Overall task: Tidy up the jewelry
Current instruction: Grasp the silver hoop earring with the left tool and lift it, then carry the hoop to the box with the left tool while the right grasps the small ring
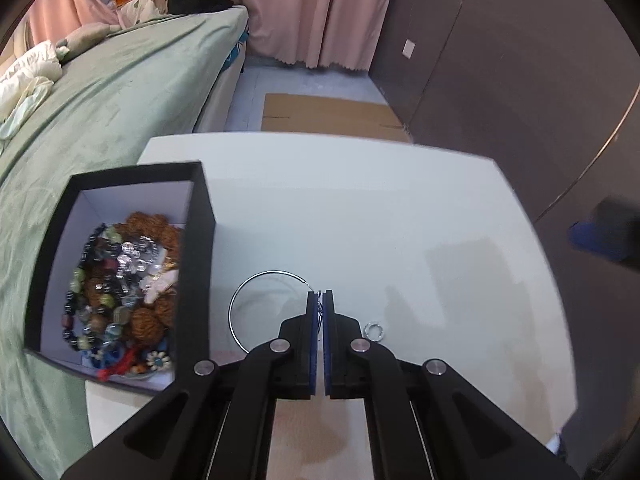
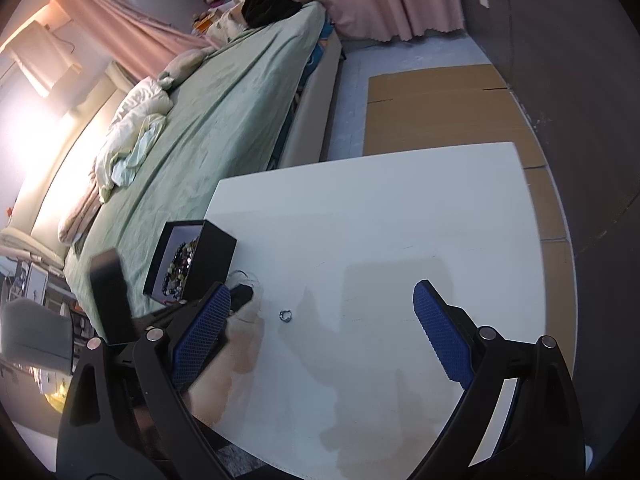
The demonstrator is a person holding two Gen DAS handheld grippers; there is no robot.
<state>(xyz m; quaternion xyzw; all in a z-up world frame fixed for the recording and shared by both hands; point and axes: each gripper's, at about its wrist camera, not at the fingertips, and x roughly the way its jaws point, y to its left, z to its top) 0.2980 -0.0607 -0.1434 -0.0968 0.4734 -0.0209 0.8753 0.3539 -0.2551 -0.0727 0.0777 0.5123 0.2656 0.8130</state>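
Observation:
A black box point(image 1: 200, 248) with a white inside stands at the table's left edge and holds several bead bracelets point(image 1: 120, 288). My left gripper point(image 1: 320, 294) is shut on a thin silver hoop point(image 1: 256, 284) just right of the box. A small silver ring point(image 1: 373, 330) lies on the table right of the left fingers. In the right wrist view the box point(image 2: 212, 264) is at the left and the ring point(image 2: 285, 315) lies ahead. My right gripper point(image 2: 324, 292) is open and empty above the table, wide of the ring.
The white table point(image 1: 360, 208) has brownish stains near its front edge. A green bed point(image 1: 100, 92) runs along the left. Flat cardboard point(image 1: 332, 116) lies on the floor beyond the table, below pink curtains point(image 1: 304, 12). A dark wall stands at the right.

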